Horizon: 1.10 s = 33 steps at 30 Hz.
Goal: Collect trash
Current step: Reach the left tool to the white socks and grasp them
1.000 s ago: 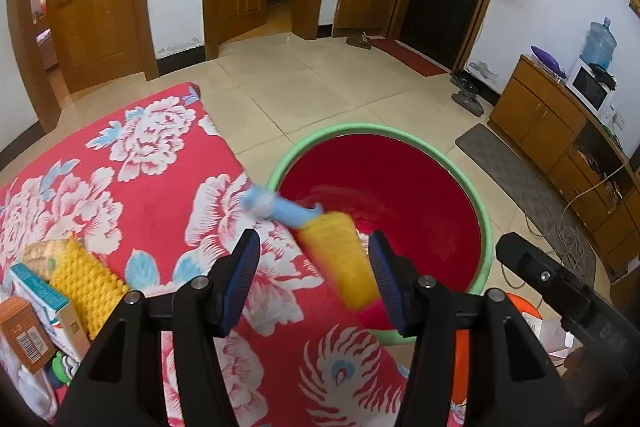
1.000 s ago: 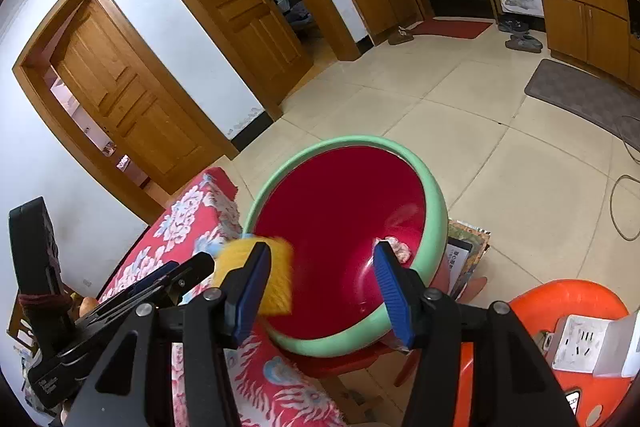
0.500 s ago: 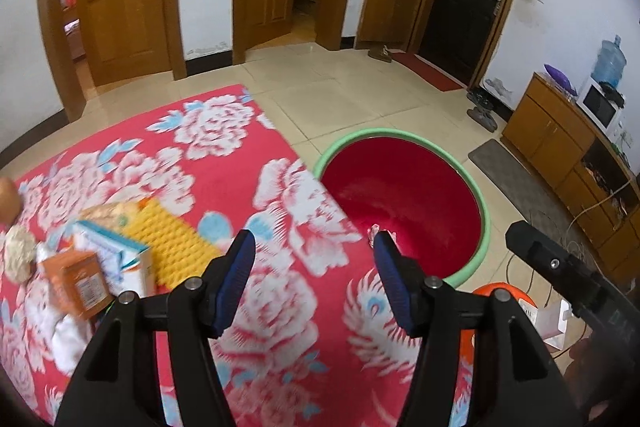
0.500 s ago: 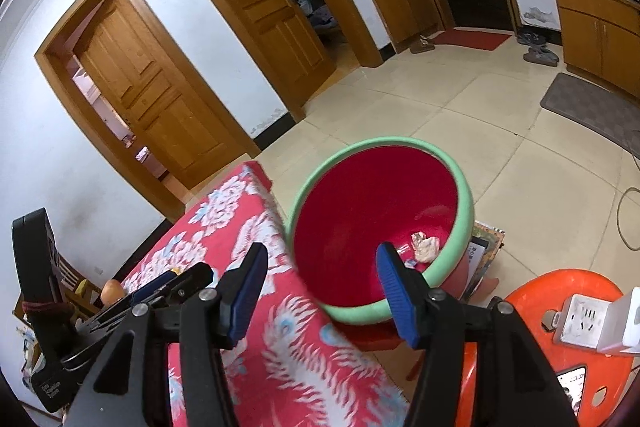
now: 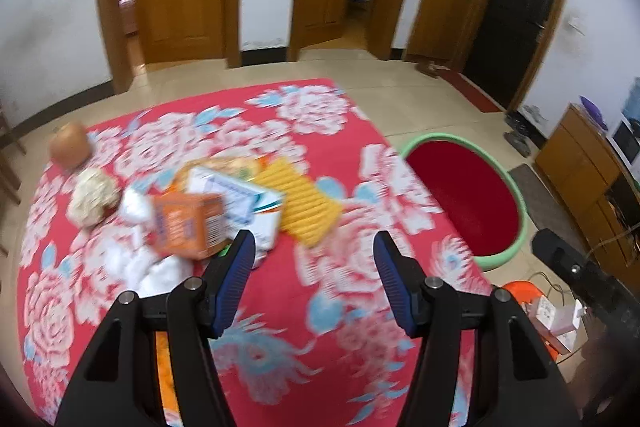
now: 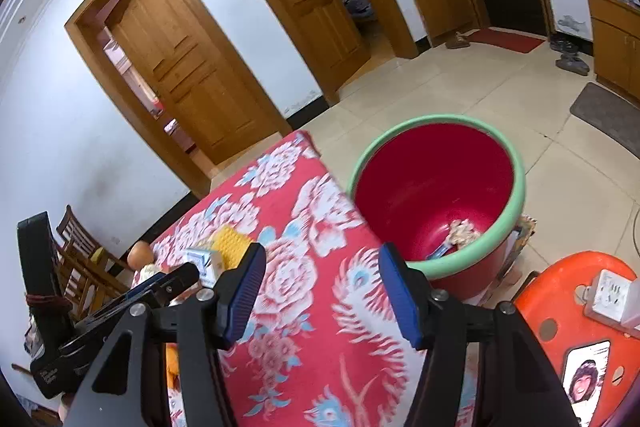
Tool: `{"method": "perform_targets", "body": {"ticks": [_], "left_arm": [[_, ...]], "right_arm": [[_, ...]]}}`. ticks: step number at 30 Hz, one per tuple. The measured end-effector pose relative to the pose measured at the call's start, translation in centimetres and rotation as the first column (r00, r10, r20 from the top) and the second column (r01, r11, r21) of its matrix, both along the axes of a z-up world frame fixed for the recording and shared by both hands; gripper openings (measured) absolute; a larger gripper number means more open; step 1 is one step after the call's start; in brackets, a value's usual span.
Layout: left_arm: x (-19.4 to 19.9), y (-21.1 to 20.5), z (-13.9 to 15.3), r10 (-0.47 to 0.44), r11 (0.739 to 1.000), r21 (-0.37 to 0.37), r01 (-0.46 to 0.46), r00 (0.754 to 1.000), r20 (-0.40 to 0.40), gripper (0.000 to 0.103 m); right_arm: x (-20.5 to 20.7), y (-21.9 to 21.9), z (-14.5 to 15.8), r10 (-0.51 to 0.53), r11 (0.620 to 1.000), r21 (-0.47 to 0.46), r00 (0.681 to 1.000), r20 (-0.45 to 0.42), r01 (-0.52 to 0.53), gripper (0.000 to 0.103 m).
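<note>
Broadly, we have a surface (image 5: 280,291) under a red flowered cloth, and beside its far right corner on the floor a red tub (image 6: 440,183) with a green rim, already holding a crumpled scrap and something pale blue at the bottom.

Next in size, the trash still to collect lies in a heap on the left half of the surface: a yellow ridged pad (image 5: 304,203), a white and teal carton (image 5: 240,199) overlapping it, an orange box (image 5: 188,227) in front of that, white crumpled tissue (image 5: 136,259), a pale lumpy wad (image 5: 90,197) and a brown round thing (image 5: 68,147) farthest back.

We judge the boxes light and stiff enough to pinch across their narrow faces, though they may crush if squeezed hard; the pad looks soft and should be taken by an edge; tissue will compress to almost nothing.

Both pairs of tongs are empty: the left tongs (image 5: 312,267) stand wide above the cloth near the heap, and the right tongs (image 6: 320,287) are spreading a little wider, nothing between them.

Motion blur smears the labels, so we cannot read them, and the tongs' own arms cut off the near edge of the heap.
</note>
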State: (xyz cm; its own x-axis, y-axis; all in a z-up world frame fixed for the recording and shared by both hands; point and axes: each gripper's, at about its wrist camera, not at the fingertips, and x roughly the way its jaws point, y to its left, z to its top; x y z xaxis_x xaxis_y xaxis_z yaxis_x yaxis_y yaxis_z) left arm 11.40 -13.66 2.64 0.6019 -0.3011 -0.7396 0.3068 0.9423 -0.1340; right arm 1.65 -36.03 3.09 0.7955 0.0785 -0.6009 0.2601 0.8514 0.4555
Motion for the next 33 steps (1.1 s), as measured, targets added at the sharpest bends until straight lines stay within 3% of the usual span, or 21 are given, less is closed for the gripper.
{"method": "perform_targets", "body": {"ticks": [18, 27, 33], "left_arm": [[1.9, 9.7, -4.5, 0.229, 0.973, 0.042, -0.226, 0.970, -0.084, 0.061], [3.0, 10.1, -6.8, 0.255, 0.967, 0.062, -0.248, 0.958, -0.133, 0.062], [3.6, 10.2, -7.8, 0.250, 0.968, 0.034, -0.248, 0.956, -0.153, 0.062]], "right_arm": [[2.1, 4.9, -2.1, 0.102, 0.994, -0.029, 0.992, -0.071, -0.104, 0.063], [3.2, 5.4, -3.8, 0.132, 0.991, -0.019, 0.985, -0.113, -0.135, 0.063], [3.5, 5.4, -4.4, 0.143, 0.989, -0.010, 0.982, -0.127, -0.145, 0.063]]}}
